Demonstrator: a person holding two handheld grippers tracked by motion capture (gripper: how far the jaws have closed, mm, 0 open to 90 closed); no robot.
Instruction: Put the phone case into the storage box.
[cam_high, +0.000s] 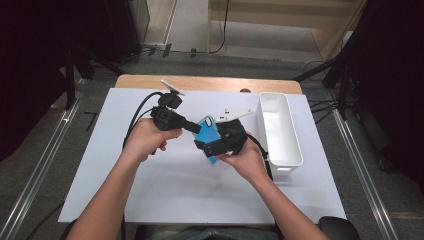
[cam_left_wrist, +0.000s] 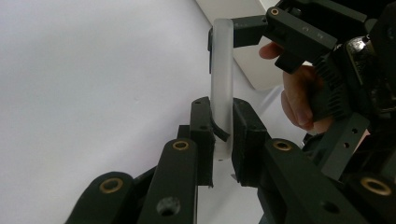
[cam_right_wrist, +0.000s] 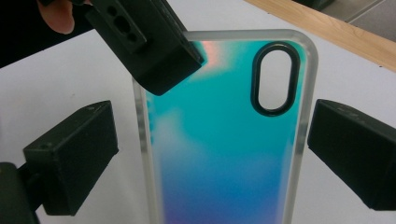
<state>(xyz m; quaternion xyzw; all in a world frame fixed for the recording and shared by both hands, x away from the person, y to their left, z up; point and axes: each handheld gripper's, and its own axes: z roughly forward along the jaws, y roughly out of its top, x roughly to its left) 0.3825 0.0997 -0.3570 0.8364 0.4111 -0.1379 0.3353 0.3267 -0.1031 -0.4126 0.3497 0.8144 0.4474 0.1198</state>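
The left gripper pinches the iridescent blue, clear-edged phone case; the right gripper's fingers are spread beside it.

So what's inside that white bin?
The white bin by the right gripper looks empty: bare white floor and walls. The strip under its near wall is hidden.

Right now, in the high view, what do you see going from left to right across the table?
Left gripper → blue phone case → right gripper → white bin.
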